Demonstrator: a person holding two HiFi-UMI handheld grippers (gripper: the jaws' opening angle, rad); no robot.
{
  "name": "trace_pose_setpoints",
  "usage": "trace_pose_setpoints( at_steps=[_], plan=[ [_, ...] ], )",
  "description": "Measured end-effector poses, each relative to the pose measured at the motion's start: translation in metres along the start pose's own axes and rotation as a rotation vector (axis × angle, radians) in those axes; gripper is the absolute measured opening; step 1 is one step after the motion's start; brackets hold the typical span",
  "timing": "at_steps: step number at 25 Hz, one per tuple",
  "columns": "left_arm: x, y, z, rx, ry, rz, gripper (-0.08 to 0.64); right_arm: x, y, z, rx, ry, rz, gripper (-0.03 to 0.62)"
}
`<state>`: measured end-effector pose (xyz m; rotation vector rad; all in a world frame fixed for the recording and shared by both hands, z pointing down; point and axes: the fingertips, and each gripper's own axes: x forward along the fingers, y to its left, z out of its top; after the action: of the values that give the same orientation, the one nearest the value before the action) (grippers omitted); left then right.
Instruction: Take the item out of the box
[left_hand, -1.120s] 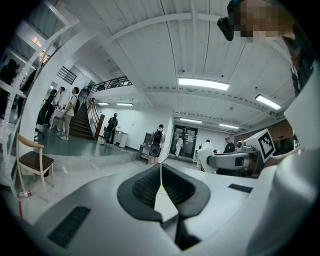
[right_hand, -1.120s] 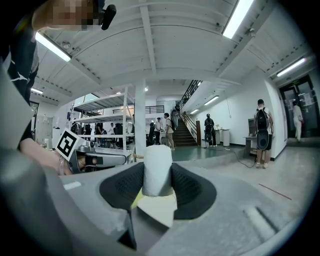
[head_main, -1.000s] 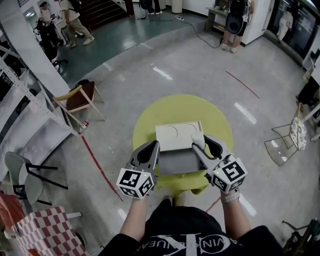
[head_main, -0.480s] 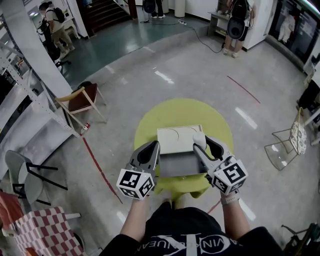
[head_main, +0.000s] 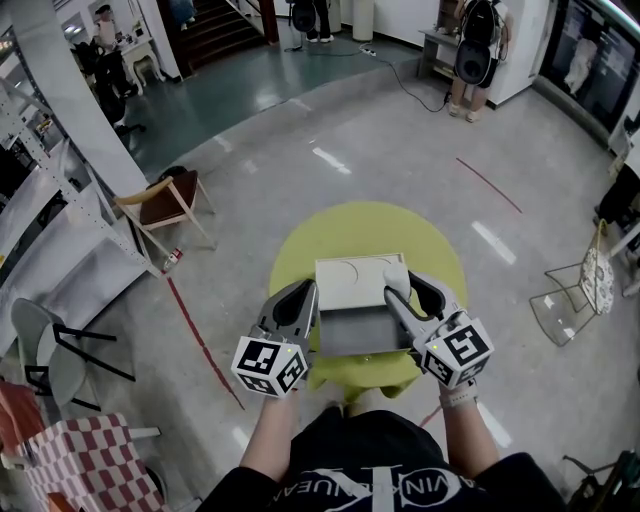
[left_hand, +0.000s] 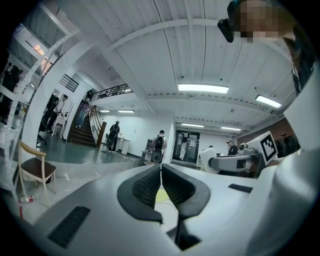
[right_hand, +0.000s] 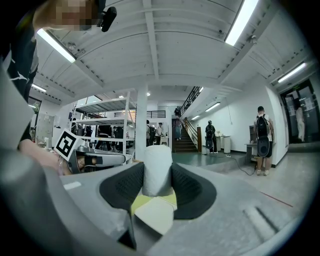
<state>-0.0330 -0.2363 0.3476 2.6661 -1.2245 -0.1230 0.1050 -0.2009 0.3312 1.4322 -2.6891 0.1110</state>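
— Entry one, left gripper?
— Jaws pressed together, nothing between them. Pads dark, ribbed rubber; shell smooth grey plastic.

— Entry two, right gripper?
— Clamped on the white cylinder: matte, slightly rough, rounded top, upright between the jaws.

— Where does the cylinder sit?
— Just ahead of the right jaws, over the right edge of the box's pale half. Whether it touches the box cannot be told.

— The box?
— Between the two grippers, lying open: a flat grey tray nearest, and a cream panel with two curved outlines beyond.

— Under it?
— Round yellow-green table, smooth top.

— Surroundings?
— Wooden chair far left of the left gripper; wire chair well right of the right gripper; red line on the glossy floor.
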Motion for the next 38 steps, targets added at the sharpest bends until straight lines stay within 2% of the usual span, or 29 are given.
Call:
trace_pose_setpoints(
  at_steps=[12,38],
  plan=[
    [0.002,-0.003,0.006,0.010,-0.011,0.002,0.015,-0.004,-0.005,0.004,0.004,-0.013,-0.011,0.167],
    [0.008,-0.008,-0.016,-0.003,0.043,0.013,0.015,-0.009,-0.015,-0.013,0.027,0.006,-0.010,0.167]
  ],
)
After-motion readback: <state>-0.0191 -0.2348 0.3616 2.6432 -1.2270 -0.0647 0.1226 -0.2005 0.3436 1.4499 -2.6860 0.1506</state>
